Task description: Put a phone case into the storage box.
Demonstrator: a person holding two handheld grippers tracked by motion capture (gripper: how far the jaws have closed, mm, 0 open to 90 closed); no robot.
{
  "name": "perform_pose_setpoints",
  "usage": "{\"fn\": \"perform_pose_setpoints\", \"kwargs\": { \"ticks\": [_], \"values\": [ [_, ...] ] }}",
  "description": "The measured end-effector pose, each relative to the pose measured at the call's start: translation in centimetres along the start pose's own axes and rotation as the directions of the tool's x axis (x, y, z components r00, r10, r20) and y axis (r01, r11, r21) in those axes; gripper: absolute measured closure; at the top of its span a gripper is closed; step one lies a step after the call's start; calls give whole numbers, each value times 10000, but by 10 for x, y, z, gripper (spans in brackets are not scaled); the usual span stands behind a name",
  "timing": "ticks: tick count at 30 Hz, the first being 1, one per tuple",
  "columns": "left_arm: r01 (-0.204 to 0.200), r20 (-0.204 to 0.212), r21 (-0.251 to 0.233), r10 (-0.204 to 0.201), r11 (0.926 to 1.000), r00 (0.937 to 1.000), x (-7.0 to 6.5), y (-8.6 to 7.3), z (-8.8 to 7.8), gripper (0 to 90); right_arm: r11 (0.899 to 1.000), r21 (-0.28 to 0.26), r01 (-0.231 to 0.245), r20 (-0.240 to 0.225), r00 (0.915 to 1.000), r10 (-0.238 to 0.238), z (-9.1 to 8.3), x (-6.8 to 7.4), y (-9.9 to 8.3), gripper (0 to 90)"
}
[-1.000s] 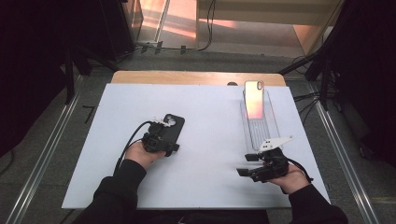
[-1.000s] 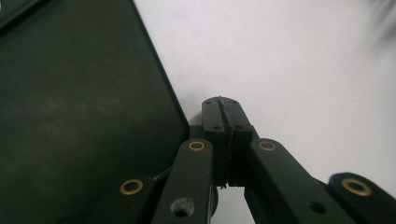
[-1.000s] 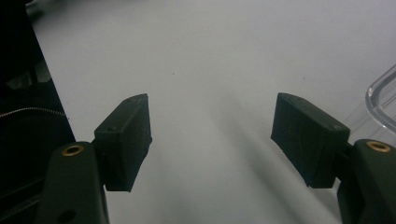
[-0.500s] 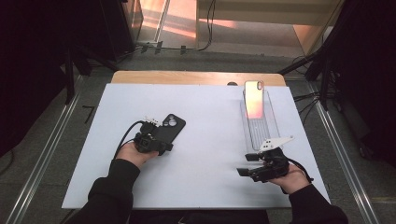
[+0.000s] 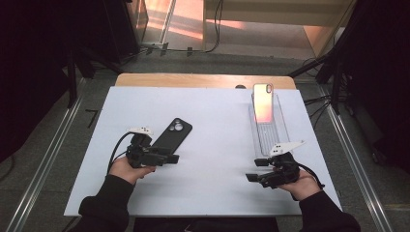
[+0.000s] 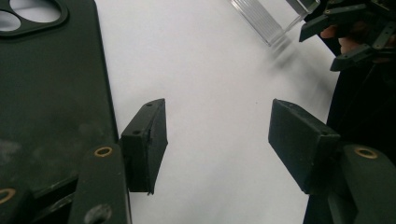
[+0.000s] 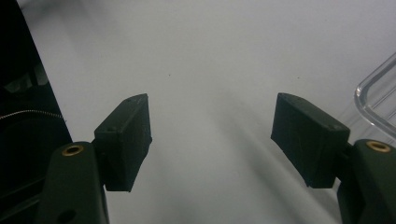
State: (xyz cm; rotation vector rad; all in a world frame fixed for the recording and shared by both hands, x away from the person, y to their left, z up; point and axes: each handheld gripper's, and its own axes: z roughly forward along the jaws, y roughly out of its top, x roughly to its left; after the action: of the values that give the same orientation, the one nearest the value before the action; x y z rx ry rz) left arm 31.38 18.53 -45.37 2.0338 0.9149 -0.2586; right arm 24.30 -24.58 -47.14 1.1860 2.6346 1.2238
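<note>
A black phone case [image 5: 172, 134] lies flat on the white table [image 5: 217, 145], camera hole at its far end. My left gripper [image 5: 173, 158] sits just at its near end, pointing right; its jaws have just been opening and hold nothing. In the left gripper view the case [image 6: 51, 84] lies left of the open left gripper [image 6: 217, 135]. A phone [image 5: 263, 96] with an orange-lit face rests on the far end of a clear tray [image 5: 271, 135]. My right gripper [image 5: 254, 170] is open below the tray, pointing left, and the right gripper view shows bare table between the jaws of that gripper [image 7: 212, 135].
The clear tray's corner [image 6: 271, 18] and the other gripper [image 6: 345, 32] appear far off in the left gripper view. The tray's rim [image 7: 373, 102] edges the right gripper view. A wooden strip [image 5: 203, 80] borders the table's far side, with metal rails [image 5: 43, 164] along both sides.
The left gripper has let go of the black case, drawn back toward the person and turned to point right, its jaws now apart. The right hand has stayed put.
</note>
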Motion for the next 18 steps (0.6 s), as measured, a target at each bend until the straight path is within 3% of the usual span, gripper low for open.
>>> {"fn": "perform_pose_setpoints", "kwargs": {
  "ticks": [18],
  "values": [
    [-272, -279, -530, 257, 9982, 9993, -11, -35, -23, 300, 9998, 159, -102, 91, 9999, 100, 1, -3, -1, 262]
  ]
}}
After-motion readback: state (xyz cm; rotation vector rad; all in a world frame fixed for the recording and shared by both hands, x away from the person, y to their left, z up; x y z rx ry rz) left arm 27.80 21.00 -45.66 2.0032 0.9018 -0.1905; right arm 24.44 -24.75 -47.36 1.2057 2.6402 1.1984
